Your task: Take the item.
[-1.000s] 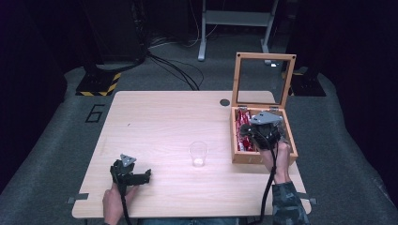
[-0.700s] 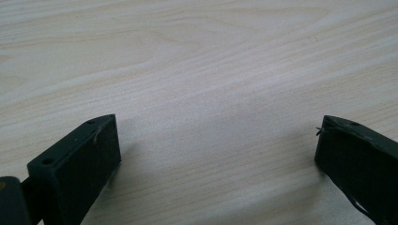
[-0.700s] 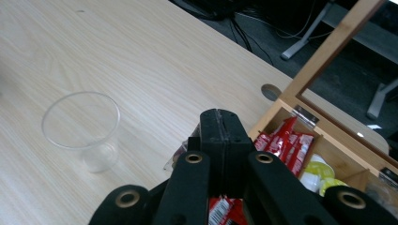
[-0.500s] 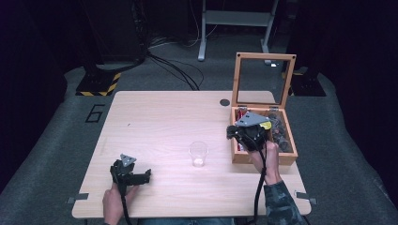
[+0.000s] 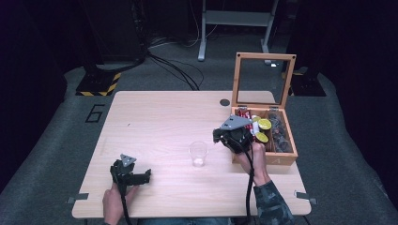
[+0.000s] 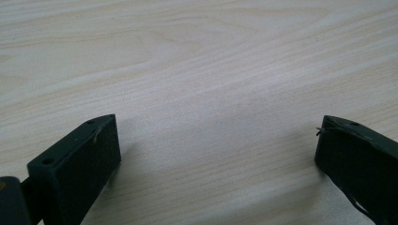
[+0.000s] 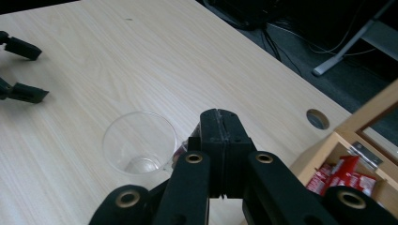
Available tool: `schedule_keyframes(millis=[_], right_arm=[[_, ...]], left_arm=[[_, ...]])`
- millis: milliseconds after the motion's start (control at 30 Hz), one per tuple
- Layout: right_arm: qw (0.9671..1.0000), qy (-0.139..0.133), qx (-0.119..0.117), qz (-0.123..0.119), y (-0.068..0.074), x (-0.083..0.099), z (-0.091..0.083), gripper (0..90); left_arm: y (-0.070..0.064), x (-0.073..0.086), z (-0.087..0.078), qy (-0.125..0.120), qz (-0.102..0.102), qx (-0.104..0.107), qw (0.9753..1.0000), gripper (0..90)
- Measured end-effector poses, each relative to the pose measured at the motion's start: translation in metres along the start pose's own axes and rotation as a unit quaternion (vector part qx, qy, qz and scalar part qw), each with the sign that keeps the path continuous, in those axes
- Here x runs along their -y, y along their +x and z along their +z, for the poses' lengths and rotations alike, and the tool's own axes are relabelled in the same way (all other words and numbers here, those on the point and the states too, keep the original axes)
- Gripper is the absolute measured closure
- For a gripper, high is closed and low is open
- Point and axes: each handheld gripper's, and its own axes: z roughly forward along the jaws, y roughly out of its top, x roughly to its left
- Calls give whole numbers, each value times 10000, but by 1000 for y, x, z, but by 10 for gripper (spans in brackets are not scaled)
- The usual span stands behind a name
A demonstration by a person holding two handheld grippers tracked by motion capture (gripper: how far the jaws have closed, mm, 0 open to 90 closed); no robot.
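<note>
A: Right gripper [image 7: 218,123]: where, and how do its jaws stand?

B: Pressed together beside the clear cup [image 7: 139,142], mid-table, left of the wooden box [image 5: 281,159].

A: Left gripper [image 6: 213,154]?

B: Jaws apart, low over bare table [image 6: 202,61].

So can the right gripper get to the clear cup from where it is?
Probably yes. The right gripper hangs just beside the clear cup, with bare table between them. Its fingers are pressed together, though, so it would need to open first.
</note>
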Motion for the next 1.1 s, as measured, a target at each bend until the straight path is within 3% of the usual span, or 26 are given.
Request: schedule_keyframes(millis=[467,500,633,1100], right_arm=[[9991,50,-383,-153,23,-8,17,897],[9988,71,-419,-255,23,-8,18,897],[9985,102,-494,-221,30,-10,27,898],[9958,391,-787,-270,39,-5,58,897]], left_arm=[[1,0,0,6,42,-9,10000,3],[1,0,0,8,45,-8,10000,3],[1,0,0,7,44,-8,10000,3],[1,0,0,10,47,-9,10000,4]])
